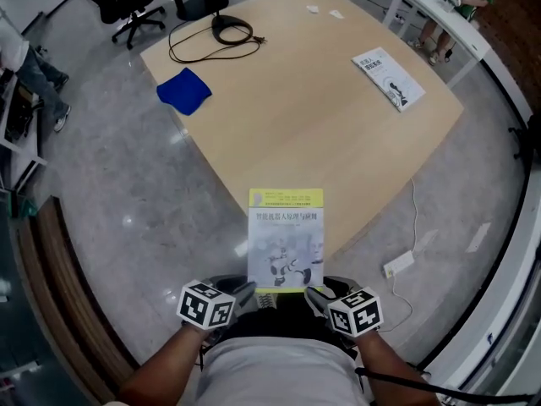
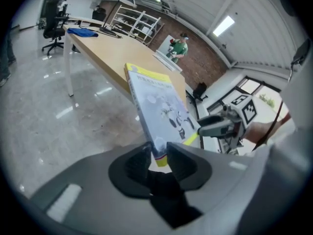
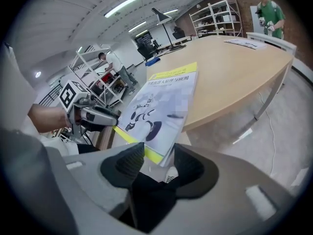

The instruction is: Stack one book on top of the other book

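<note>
Head view looks steeply down on a pale wooden tabletop (image 1: 287,117) with rounded corners, standing on a glossy grey speckled floor (image 1: 110,184). A second book (image 1: 388,78) with a white cover lies flat near the tabletop's far right edge, a blue cloth (image 1: 183,90) sits at its left side, and a black cable (image 1: 220,36) loops near the far end. A black office chair (image 1: 122,2) stands beyond the tabletop, and a white power strip (image 1: 397,265) lies on the floor to the right. The yellow-and-grey book (image 1: 286,239) is held in the air, its far end over the near edge of the tabletop, well apart from the other book. The left gripper (image 1: 245,293) has its fingers (image 2: 139,163) closed narrowly on the book's near left corner, and the right gripper (image 1: 314,294) has its fingers (image 3: 132,163) set wider on the near right corner, which sits slanted between them. Open metal shelving (image 2: 137,21) and a brick wall (image 2: 205,58) stand at the back of the room under long ceiling strip lights (image 3: 122,5), where a person in green (image 3: 266,13) stands by a white bench (image 1: 439,19).
</note>
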A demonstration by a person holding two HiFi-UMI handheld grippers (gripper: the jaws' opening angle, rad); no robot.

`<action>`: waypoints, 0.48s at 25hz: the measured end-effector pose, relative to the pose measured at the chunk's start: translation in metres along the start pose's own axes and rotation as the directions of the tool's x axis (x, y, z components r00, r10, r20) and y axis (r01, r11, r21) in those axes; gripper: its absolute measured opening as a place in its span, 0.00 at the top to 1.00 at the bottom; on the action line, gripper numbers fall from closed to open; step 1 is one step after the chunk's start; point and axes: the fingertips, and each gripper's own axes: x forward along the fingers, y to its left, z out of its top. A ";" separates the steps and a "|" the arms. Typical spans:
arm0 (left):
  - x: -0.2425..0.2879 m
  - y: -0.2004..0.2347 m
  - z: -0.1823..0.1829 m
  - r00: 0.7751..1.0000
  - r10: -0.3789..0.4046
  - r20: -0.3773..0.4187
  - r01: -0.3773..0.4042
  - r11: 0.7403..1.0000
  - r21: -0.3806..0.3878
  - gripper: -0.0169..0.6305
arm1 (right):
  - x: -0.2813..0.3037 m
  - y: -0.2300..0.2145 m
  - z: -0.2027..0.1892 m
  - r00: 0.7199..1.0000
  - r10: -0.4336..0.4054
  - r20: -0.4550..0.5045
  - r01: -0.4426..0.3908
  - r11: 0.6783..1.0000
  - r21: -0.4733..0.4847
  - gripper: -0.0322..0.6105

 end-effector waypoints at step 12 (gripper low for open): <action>0.017 0.009 0.029 0.973 -0.100 0.209 0.163 0.937 -0.308 0.65 | 0.016 -0.015 0.018 0.928 0.259 0.269 -0.361 0.809 0.464 0.61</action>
